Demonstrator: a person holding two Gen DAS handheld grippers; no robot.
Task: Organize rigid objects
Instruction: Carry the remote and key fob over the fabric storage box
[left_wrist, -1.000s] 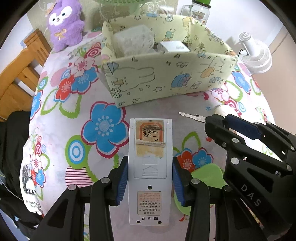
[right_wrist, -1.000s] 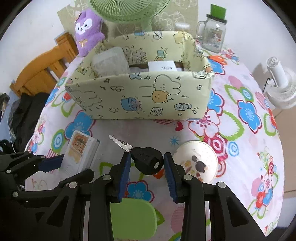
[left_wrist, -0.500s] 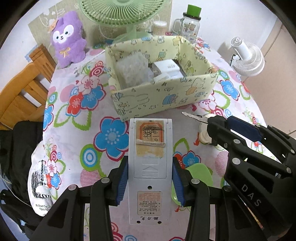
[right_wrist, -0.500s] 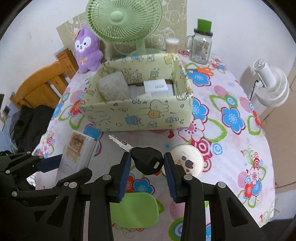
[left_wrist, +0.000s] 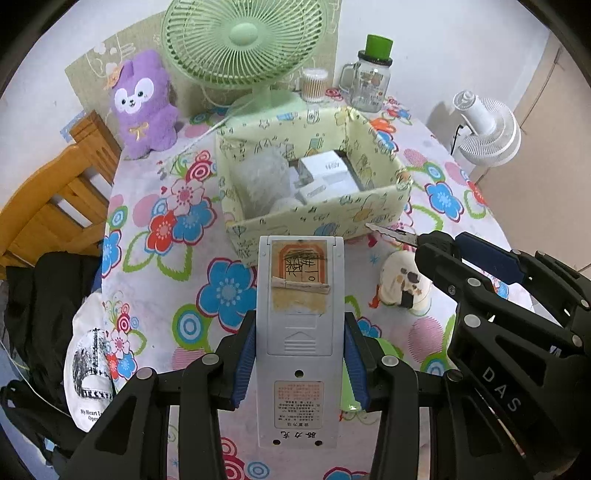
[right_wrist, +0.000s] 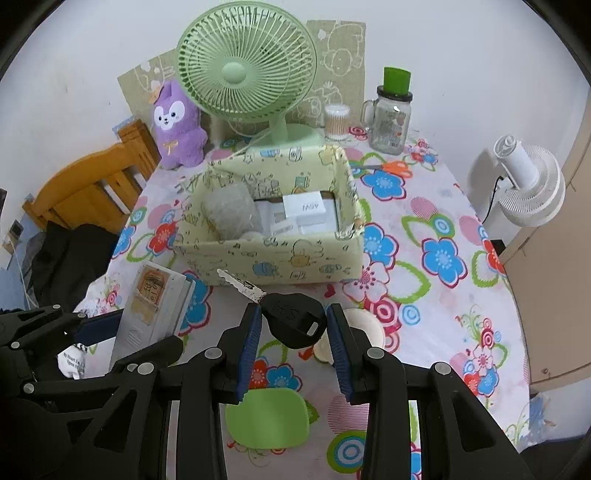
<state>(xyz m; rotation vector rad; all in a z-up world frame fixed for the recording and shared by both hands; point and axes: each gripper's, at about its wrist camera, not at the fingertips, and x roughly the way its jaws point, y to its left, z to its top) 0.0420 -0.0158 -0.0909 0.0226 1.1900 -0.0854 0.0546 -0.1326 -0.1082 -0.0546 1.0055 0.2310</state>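
Above floral tablecloth (right_wrist: 443, 280), "DAS" marks right tool (left_wrist: 436, 243).

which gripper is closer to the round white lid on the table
Right. The right gripper, shut on the key, hangs just above and beside the round white lid. The left gripper, clamping the remote, is farther to its left.

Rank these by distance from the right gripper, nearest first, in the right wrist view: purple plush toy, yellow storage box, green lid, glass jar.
From the right gripper, which holds the key:
1. Green lid: on the table just beneath the gripper.
2. Yellow storage box: straight ahead, mid-table.
3. Purple plush toy and glass jar: at the table's far edge, back left and back right; too close to call.
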